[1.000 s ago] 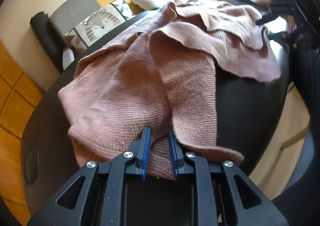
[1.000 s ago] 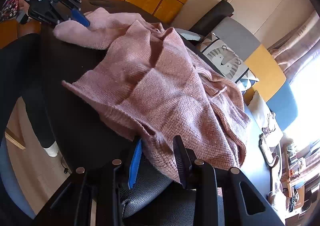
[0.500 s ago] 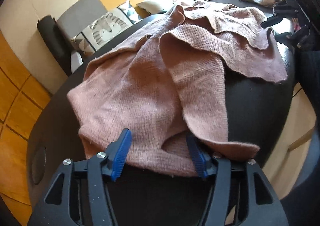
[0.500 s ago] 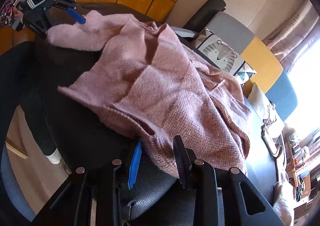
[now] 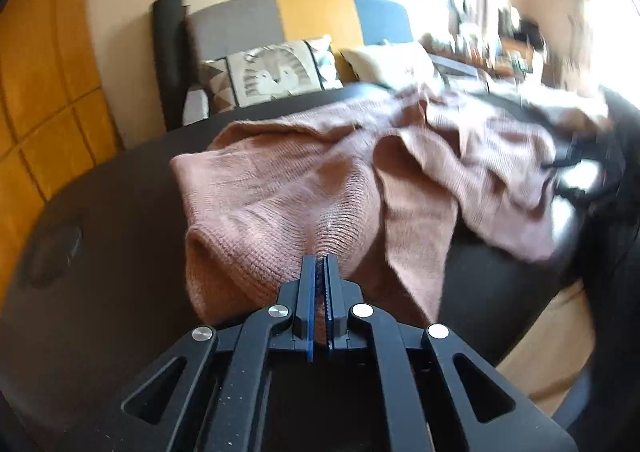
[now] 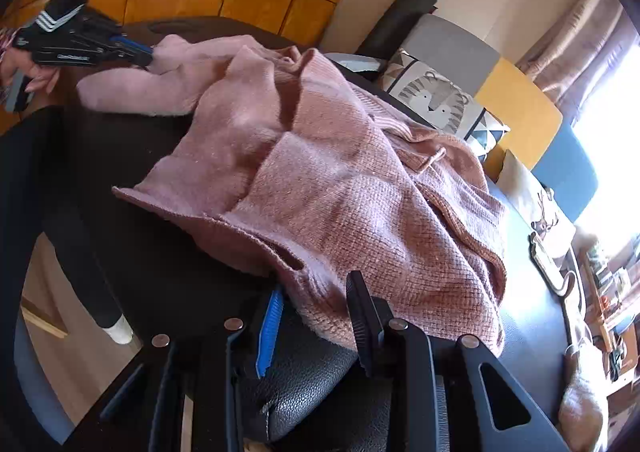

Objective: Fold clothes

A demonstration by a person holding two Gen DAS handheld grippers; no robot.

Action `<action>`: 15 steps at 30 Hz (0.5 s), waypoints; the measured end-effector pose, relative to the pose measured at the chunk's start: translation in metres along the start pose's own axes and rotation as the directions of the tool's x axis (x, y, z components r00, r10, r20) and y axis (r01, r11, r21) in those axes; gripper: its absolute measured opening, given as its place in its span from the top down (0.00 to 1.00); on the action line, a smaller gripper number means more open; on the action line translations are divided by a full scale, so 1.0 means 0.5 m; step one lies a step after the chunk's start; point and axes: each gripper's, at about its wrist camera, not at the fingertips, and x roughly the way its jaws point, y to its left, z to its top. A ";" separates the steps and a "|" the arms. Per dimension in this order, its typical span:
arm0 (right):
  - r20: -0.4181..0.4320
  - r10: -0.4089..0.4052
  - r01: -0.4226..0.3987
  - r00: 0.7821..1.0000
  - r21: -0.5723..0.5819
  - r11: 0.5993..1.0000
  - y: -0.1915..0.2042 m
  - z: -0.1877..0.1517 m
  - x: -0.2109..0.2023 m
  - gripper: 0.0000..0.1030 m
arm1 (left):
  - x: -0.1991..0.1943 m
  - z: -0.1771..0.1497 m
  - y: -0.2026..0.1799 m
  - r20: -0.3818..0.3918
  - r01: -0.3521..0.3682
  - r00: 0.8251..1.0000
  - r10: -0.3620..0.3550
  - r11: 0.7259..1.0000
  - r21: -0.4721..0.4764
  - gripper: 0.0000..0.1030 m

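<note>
A pink knitted sweater (image 5: 304,188) lies crumpled across the round black table (image 5: 120,212). In the left wrist view my left gripper (image 5: 320,266) is shut, with a raised fold of the sweater's near edge pinched between its blue pads. The right wrist view shows that gripper (image 6: 146,54) at the far left, gripping the sweater (image 6: 320,180) at its far end. My right gripper (image 6: 316,284) holds the thick hem at the near end, its jaws partly apart with the knit bunched between them.
A sofa with a lion cushion (image 5: 276,68) and yellow and blue backs stands behind the table. A person's hand (image 6: 28,72) holds the left gripper, and black-clad legs (image 6: 76,252) stand at the table's left edge (image 6: 160,252). Clutter lies at the far right.
The left gripper let go of the sweater's edge, opened wide, then shut on a fold of it and rose, rolling as it went. The right gripper kept its hold and place.
</note>
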 end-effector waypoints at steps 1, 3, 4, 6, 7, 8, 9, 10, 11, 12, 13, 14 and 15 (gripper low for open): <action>0.005 0.007 -0.007 1.000 0.011 1.000 -0.004 0.000 0.000 0.69 | -0.012 0.001 0.005 0.017 0.006 1.000 -0.006 1.000 -0.029 0.97; 0.015 0.023 -0.023 1.000 0.031 0.999 -0.012 -0.001 -0.001 0.69 | -0.038 0.003 0.021 0.052 0.031 0.998 -0.026 0.995 -0.096 0.97; 0.017 0.028 -0.028 0.999 0.036 0.999 -0.016 -0.002 -0.003 0.69 | -0.049 0.004 0.031 0.069 0.045 0.997 -0.037 0.991 -0.129 0.97; 0.021 0.038 -0.039 0.999 0.047 0.998 -0.022 -0.005 -0.006 0.69 | -0.070 -0.002 0.049 0.090 0.068 0.995 -0.052 0.981 -0.182 0.97; 0.023 0.042 -0.043 0.999 0.050 0.998 -0.024 -0.006 -0.007 0.69 | -0.081 -0.007 0.057 0.098 0.078 0.993 -0.059 0.976 -0.204 0.97; 0.026 0.044 -0.046 0.999 0.050 0.998 -0.025 -0.008 -0.008 0.69 | -0.089 -0.013 0.064 0.100 0.081 0.993 -0.060 0.972 -0.221 0.97; 0.030 0.048 -0.050 0.998 0.048 0.998 -0.026 -0.010 -0.009 0.69 | -0.090 -0.022 0.069 0.087 0.067 0.995 -0.048 0.972 -0.224 0.97; 0.035 0.052 -0.053 0.998 0.043 0.998 -0.026 -0.011 -0.012 0.69 | -0.091 -0.030 0.073 0.073 0.053 0.997 -0.038 0.973 -0.227 0.97; 0.039 0.054 -0.055 0.998 0.035 0.998 -0.025 -0.012 -0.013 0.69 | -0.086 -0.037 0.077 0.055 0.043 0.998 -0.031 0.973 -0.226 0.97; 0.041 0.059 -0.060 0.997 0.023 0.998 -0.024 -0.013 -0.013 0.69 | -0.079 -0.044 0.080 0.037 0.034 0.999 -0.027 0.974 -0.224 0.97; 0.042 0.064 -0.064 0.997 0.011 0.998 -0.022 -0.014 -0.014 0.69 | -0.075 -0.051 0.079 0.024 0.032 0.999 -0.027 0.975 -0.221 0.97; 0.039 0.066 -0.066 0.997 -0.004 0.998 -0.019 -0.014 -0.012 0.69 | -0.070 -0.057 0.079 0.011 0.030 1.000 -0.028 0.975 -0.219 0.97; 0.029 0.064 -0.064 0.997 -0.023 0.998 -0.015 -0.012 -0.009 0.69 | -0.065 -0.062 0.078 -0.001 0.027 1.000 -0.028 0.976 -0.217 0.97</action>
